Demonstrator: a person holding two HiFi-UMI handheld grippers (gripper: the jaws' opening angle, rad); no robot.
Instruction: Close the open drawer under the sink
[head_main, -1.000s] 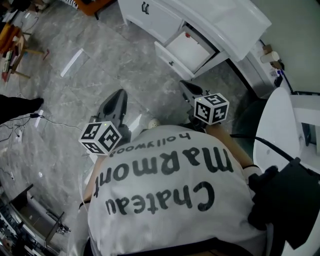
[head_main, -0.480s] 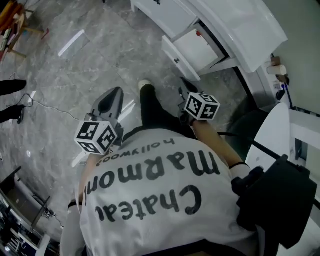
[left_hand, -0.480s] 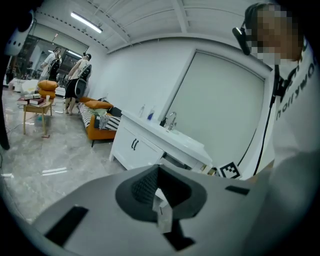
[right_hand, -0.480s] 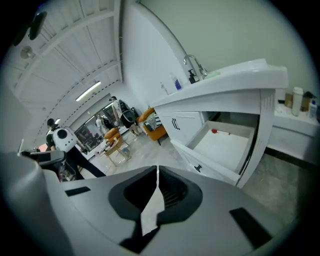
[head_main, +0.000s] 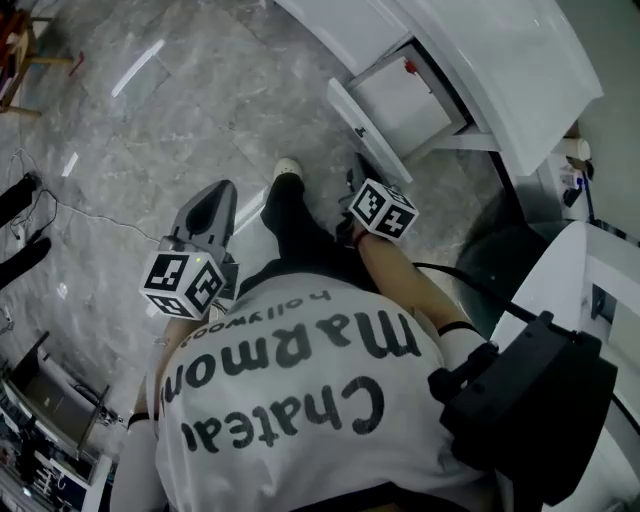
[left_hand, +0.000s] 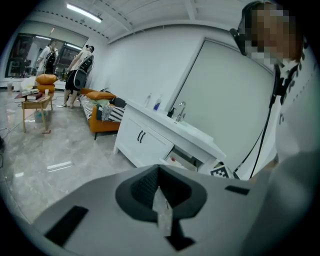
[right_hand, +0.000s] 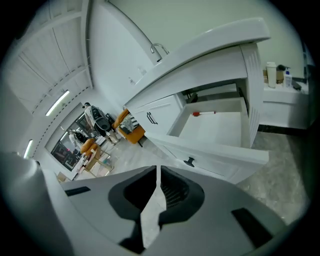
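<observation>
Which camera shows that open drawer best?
The right gripper view: the drawer shows large and near, with front, knob and inside. The head view sees it smaller from above; the left gripper view, a distant sliver.

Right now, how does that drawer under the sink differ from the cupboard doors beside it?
The drawer is pulled out, showing its white inside; the cupboard doors are shut flat. The drawer front carries one small black knob; the doors have a pair of slim black handles side by side. Both are white and sit under the same countertop.
</observation>
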